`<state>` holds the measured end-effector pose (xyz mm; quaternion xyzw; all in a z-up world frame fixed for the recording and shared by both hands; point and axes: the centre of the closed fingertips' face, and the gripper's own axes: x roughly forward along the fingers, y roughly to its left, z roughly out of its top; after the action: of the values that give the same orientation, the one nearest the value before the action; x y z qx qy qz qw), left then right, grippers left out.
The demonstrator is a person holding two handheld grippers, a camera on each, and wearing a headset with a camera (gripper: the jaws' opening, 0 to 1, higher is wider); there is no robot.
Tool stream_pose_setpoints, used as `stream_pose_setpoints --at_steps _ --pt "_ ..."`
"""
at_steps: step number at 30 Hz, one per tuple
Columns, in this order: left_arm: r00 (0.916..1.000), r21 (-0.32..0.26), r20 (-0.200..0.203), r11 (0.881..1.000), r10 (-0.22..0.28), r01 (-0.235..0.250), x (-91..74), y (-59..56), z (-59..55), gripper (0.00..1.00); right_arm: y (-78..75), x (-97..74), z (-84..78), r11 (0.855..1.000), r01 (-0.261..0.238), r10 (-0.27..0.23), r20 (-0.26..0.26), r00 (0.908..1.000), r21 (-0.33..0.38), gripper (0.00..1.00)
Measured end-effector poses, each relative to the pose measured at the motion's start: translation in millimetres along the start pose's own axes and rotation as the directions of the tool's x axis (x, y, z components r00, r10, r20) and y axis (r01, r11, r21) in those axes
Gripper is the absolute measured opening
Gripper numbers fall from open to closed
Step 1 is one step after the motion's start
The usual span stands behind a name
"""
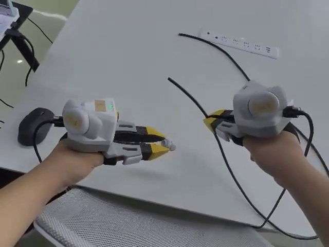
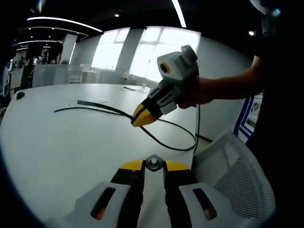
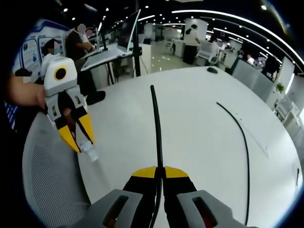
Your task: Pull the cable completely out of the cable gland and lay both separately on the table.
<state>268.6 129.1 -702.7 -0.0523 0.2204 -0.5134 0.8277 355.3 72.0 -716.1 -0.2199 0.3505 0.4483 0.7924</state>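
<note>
— Okay, left gripper [image 1: 160,142] state?
— Clenched on the cable gland [image 1: 170,147]; small pale-grey piece pinched at the yellow tips, poking out to the right; held in the air over the near left of the white table [image 1: 128,62]; in the left gripper view, seen end-on between the tips.
— And the right gripper [image 1: 209,122]?
— Clamped tight on the black cable [image 1: 186,96]; gripping it partway along, not at the end; held over the near right of the table, tips pointing left at the other gripper, well apart from it.
— Cable versus gland?
— Fully separate; no contact; free cable end out past the right gripper toward the far left; cannot tell whether touching the table there; rest trailing back over the near table edge on the right; in the right gripper view, running straight away from the closed tips toward the far side.
— Anything else worth logging?
— Second black cable [image 1: 226,54] lying far right, just beside a white power strip [image 1: 241,43]; dark mouse [image 1: 32,123] at the left edge of the table; grey mesh chair [image 1: 128,221] below the near edge.
</note>
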Motion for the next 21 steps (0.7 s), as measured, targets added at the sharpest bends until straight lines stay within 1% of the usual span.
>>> stream_pose_setpoints --at_steps 3,5,6,8,9,11,12,14,16,18,19,20,21 --pt "1.0000 0.011 0.003 1.000 0.007 -0.007 -3.4 7.0 -5.1 0.15 0.4 12.3 2.6 1.000 -0.014 0.014 -0.005 0.9999 -0.008 0.00" --pt "0.9999 0.017 -0.005 1.000 0.013 -0.013 -5.2 12.8 -10.8 0.15 1.3 20.3 5.2 0.999 -0.016 0.015 -0.007 0.9999 -0.031 0.00" --pt "0.9999 0.012 -0.006 1.000 0.013 -0.013 -6.1 15.0 -12.6 0.15 2.8 25.3 6.7 0.999 -0.021 0.021 -0.010 0.9997 -0.041 0.00" --pt "0.9998 -0.007 0.007 1.000 0.016 -0.016 -8.8 20.4 -13.5 0.15 3.7 32.3 8.5 0.998 -0.023 0.023 -0.014 0.9997 -0.060 0.00" --pt "0.9996 -0.013 0.011 1.000 0.024 -0.024 -11.0 24.6 -13.8 0.15 4.2 38.1 9.8 0.996 -0.026 0.024 -0.014 0.9996 -0.084 0.00" --pt "0.9994 -0.021 0.011 0.999 0.033 -0.033 -14.7 30.3 -14.7 0.15 10.2 46.4 12.1 0.993 -0.044 0.042 -0.018 0.9989 -0.111 0.00" --pt "0.9993 -0.030 0.016 0.999 0.034 -0.034 -15.9 32.2 -14.8 0.15 12.0 49.5 13.2 0.991 -0.046 0.044 -0.018 0.9989 -0.124 0.00" --pt "0.9992 -0.050 0.020 0.998 0.035 -0.034 -18.1 37.0 -17.7 0.15 16.9 58.3 13.9 0.985 -0.060 0.056 -0.028 0.9980 -0.159 0.00" --pt "0.9991 -0.047 0.007 0.998 0.041 -0.041 -19.8 41.4 -23.2 0.15 21.3 67.6 13.1 0.982 -0.072 0.067 -0.032 0.9972 -0.176 0.00" --pt "0.9990 -0.054 0.001 0.998 0.045 -0.045 -21.5 44.7 -27.4 0.15 25.1 74.5 10.2 0.976 -0.089 0.079 -0.055 0.9954 -0.199 0.00" --pt "0.9986 -0.050 -0.009 0.997 0.052 -0.052 -22.3 46.7 -31.6 0.15 27.0 78.5 10.1 0.971 -0.090 0.077 -0.065 0.9949 -0.222 0.00" --pt "0.9977 -0.034 -0.035 0.998 0.057 -0.059 -22.5 48.6 -39.4 0.15 31.1 81.8 11.1 0.967 -0.097 0.085 -0.064 0.9944 -0.234 0.00" --pt "0.9974 -0.041 -0.039 0.997 0.060 -0.061 -22.5 49.4 -43.3 0.15 33.3 84.1 11.4 0.967 -0.103 0.091 -0.064 0.9938 -0.233 0.00"
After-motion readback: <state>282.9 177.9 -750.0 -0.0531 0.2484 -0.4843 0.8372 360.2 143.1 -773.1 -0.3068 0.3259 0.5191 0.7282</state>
